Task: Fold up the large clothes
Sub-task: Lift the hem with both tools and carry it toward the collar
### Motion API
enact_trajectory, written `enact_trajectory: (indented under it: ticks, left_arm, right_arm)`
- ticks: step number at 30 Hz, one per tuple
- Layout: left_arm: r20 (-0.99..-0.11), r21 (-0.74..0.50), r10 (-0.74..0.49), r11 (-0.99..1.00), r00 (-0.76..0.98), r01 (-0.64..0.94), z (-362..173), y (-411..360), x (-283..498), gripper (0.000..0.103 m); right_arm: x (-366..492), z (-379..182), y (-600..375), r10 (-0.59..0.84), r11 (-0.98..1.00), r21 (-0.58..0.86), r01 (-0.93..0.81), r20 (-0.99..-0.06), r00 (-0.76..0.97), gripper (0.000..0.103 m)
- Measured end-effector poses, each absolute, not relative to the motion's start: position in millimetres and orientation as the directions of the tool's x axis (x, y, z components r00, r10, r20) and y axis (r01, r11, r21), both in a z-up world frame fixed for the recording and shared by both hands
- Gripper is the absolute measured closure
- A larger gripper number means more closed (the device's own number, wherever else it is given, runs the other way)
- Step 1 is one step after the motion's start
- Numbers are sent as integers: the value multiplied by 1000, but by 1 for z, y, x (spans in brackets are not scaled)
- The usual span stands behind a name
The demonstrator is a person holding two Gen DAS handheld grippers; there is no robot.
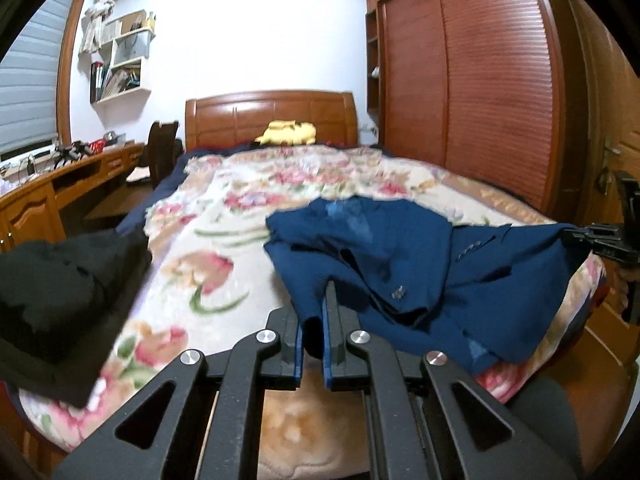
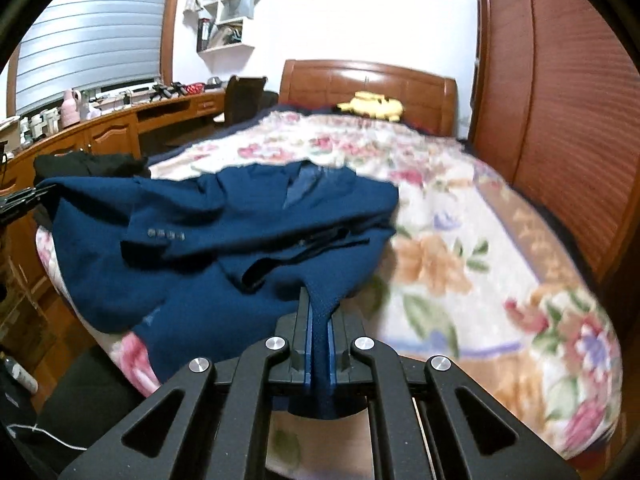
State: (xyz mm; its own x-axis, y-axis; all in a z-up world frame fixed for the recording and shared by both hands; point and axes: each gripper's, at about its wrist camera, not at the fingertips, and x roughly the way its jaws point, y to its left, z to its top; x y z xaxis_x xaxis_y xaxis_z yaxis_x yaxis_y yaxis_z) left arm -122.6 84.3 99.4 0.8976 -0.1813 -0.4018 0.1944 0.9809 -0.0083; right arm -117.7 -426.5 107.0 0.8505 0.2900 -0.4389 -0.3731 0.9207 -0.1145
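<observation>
My left claw (image 1: 320,312) is closed on a bunched fold of the blue jacket (image 1: 400,256); the cloth passes between the pads and hangs dark below them. My right claw (image 2: 320,312) is likewise clamped, with a narrow tongue of the same jacket (image 2: 224,240) drawn down between its pads. No gap shows at either set of jaws.

Beyond the claws, the jacket lies crumpled across the near end of the bed (image 1: 224,216), on the floral blanket (image 2: 460,240). One sleeve with its cuff buttons (image 2: 166,235) lies across the body, and lining shows near the collar. A black garment (image 1: 60,280) sits at the bed's left side, near the jacket.

Risks, as I judge them:
- Each grip is on a pinch of cloth, not a seam; heavy fabric may slip out under its own weight.
- I cannot tell which edge either claw has. Mismatched points would twist the jacket, not spread it.
- The crossed sleeve may stay trapped and fold inside.
- The jacket's left edge could drag the black garment.
</observation>
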Motion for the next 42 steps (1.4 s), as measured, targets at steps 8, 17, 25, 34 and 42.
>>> enact_trajectory:
  ticks: [8,17,25,34,42]
  left_arm:
    - [-294,27,-206,974,933,224,158,78,-138,96]
    - [-195,44,-209,974,958,221,216,82,-157,96]
    - [-121,29,-203,978,972,208,252,92,-180,96]
    - [-88,24,-171,984,981,174,263,106,-193,96]
    - [-241,7,-139,990,961,144,217,107,-120,96]
  right_arm:
    - [-152,161,-424,317,910,-157,-384,-334,888,98]
    - [-204,209,-433,345,896,-210,-390,-224,912,98]
    - [-241,232,-446,352,896,-232,-380,-151,924,98]
    - [-246,213,-452,351,904,-223,-364,-98,931,98]
    - [-182,181,-433,301,913,-215,-346,-217,929,98]
